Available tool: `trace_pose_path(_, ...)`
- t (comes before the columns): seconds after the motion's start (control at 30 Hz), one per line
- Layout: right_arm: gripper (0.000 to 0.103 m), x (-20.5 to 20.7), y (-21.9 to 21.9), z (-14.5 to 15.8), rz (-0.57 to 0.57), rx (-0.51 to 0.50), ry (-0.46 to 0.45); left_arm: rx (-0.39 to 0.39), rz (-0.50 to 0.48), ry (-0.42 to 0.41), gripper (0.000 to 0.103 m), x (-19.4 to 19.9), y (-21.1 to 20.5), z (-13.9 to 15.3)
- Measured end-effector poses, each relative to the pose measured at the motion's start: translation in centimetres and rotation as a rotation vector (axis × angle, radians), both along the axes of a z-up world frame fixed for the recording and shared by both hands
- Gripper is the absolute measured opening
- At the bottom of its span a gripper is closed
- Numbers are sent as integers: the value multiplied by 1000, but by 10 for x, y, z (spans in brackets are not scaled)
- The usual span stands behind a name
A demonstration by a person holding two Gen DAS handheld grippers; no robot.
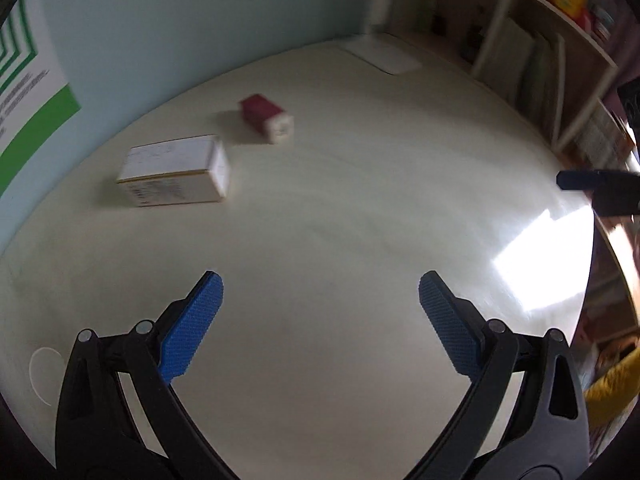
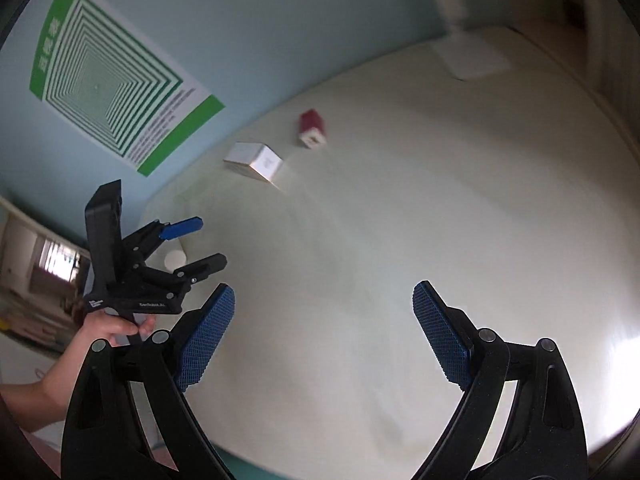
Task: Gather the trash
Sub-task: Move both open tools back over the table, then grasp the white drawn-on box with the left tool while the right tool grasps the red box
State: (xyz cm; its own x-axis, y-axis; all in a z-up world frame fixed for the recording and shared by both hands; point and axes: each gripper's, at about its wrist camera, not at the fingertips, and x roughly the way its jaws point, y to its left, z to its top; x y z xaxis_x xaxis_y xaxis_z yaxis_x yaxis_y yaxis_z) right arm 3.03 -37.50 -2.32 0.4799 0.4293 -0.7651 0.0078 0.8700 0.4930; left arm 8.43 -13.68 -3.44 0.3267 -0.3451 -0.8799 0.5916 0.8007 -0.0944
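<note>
Currently, left wrist view: your left gripper (image 1: 320,292) hangs over the cream table (image 1: 340,240) with its jaws spread wide and nothing between the blue pads (image 1: 192,324). A white box (image 1: 176,172) lies on the table toward the far left, near the pale blue wall. A small red-and-white carton (image 1: 267,120) lies on its side just beyond it, apart from the box. A flat white sheet (image 1: 384,56) sits at the far edge, beside the shelving (image 1: 520,60).

Right wrist view: your right gripper (image 2: 324,304) is likewise wide apart and empty. White box (image 2: 254,162) and red carton (image 2: 312,128) lie far ahead, near the wall. Your left hand (image 2: 116,328) holds the other gripper (image 2: 200,242) at the table's left edge, over a small white round thing (image 2: 175,259). A green-striped poster (image 2: 116,80) hangs on the wall.
</note>
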Motion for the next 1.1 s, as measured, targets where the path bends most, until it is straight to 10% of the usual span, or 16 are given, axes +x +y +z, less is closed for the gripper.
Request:
trace_pose_path(0.57, 90, 209, 53, -51, 154, -79, 73, 13, 149, 22, 96, 137, 45, -37)
trace_pose_path(0.77, 90, 253, 52, -66, 155, -80, 103, -74, 275, 79, 96, 160, 40, -40)
trace_pose_path(1.1, 89, 280, 54, -86, 217, -101, 119, 67, 342, 33, 96, 194, 19, -48)
